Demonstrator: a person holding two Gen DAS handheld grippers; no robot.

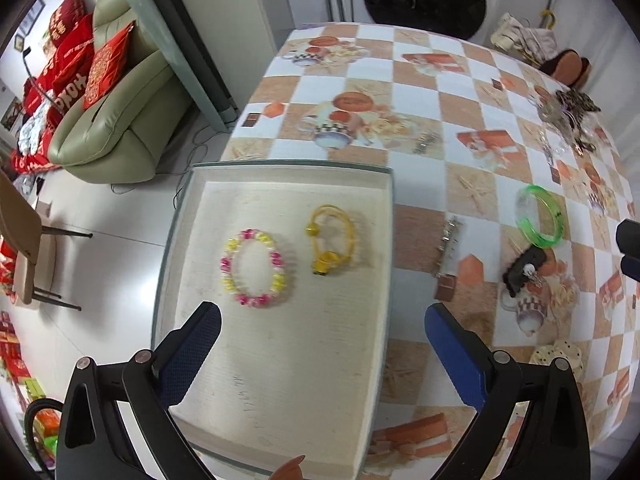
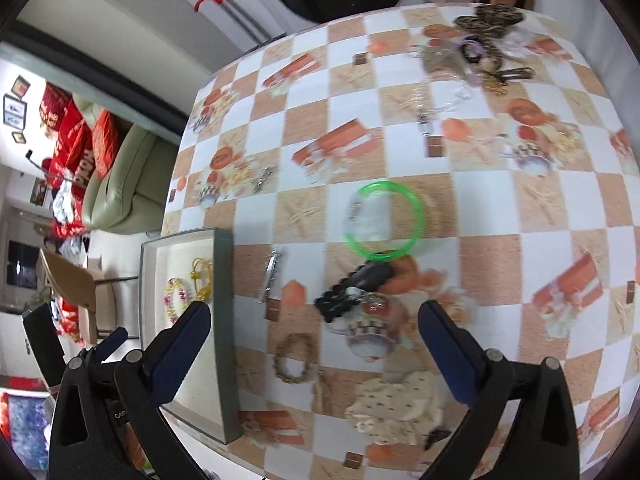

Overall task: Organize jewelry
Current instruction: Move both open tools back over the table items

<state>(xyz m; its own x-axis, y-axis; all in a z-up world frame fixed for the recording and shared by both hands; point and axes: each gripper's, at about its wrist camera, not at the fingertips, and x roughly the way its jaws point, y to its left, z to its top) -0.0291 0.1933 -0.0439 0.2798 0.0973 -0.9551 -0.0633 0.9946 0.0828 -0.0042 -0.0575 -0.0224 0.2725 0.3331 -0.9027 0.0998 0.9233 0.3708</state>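
A shallow cream tray (image 1: 224,184) (image 2: 224,320) sits at the table's left edge and holds a pink-and-yellow bead bracelet (image 1: 256,268) (image 2: 176,298) and a yellow hair tie (image 1: 330,240) (image 2: 202,276). My left gripper (image 1: 322,328) hangs open above the tray, nothing between its fingers. My right gripper (image 2: 314,328) is open over the table, above a black card with an earring (image 2: 352,292) (image 1: 524,270). A green bangle (image 2: 384,220) (image 1: 540,216), a silver hair clip (image 2: 272,276) (image 1: 450,246), a wooden bead bracelet (image 2: 294,358) and a spotted cream scrunchie (image 2: 396,400) (image 1: 558,354) lie loose.
The checkered tablecloth (image 1: 420,80) (image 2: 500,240) covers the table. A heap of tangled jewellery (image 2: 480,48) (image 1: 568,116) lies at the far right, a small silver clip (image 1: 428,142) (image 2: 262,180) mid-table. A green sofa (image 1: 120,120) and a chair (image 1: 24,248) stand left of the table.
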